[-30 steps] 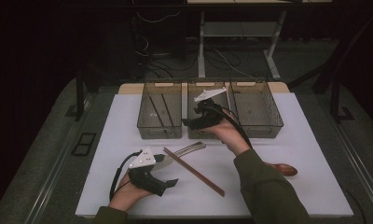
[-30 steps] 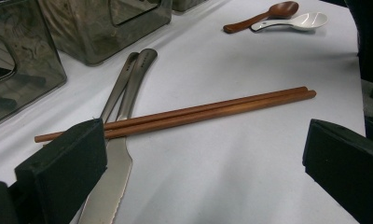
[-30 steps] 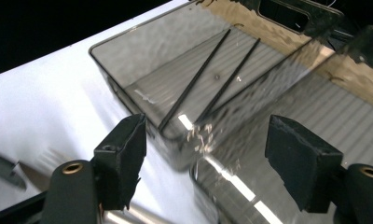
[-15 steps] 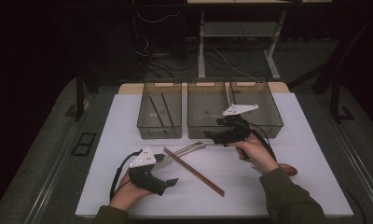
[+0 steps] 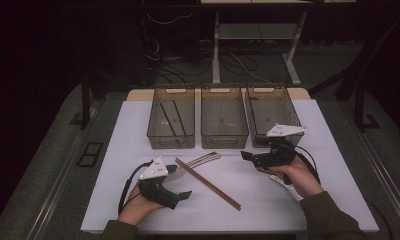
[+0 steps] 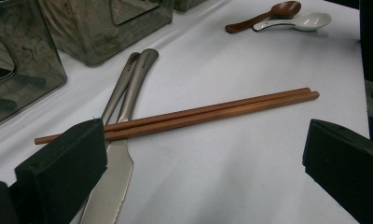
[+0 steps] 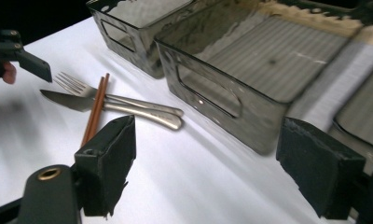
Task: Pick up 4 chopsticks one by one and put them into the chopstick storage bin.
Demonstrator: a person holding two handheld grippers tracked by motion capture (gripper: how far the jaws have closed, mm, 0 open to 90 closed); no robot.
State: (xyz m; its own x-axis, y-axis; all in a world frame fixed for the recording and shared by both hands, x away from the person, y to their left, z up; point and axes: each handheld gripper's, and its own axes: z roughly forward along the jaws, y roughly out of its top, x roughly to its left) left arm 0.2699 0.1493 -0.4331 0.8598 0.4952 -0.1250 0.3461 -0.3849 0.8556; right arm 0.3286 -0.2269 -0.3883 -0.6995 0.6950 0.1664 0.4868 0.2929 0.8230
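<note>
Left hand-held gripper (image 5: 184, 194) beside wooden chopsticks (image 5: 208, 184), apart.

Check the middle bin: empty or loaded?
Empty. The middle bin shows only its bare ribbed floor in the high view; the left bin holds two dark sticks.

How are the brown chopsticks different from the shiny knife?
The chopsticks are brown, thin and round; the knife is silvery, flat and wide, with a toothed edge. The chopsticks lie across the knife, on top of it. Both are long, lie flat on the white table.
</note>
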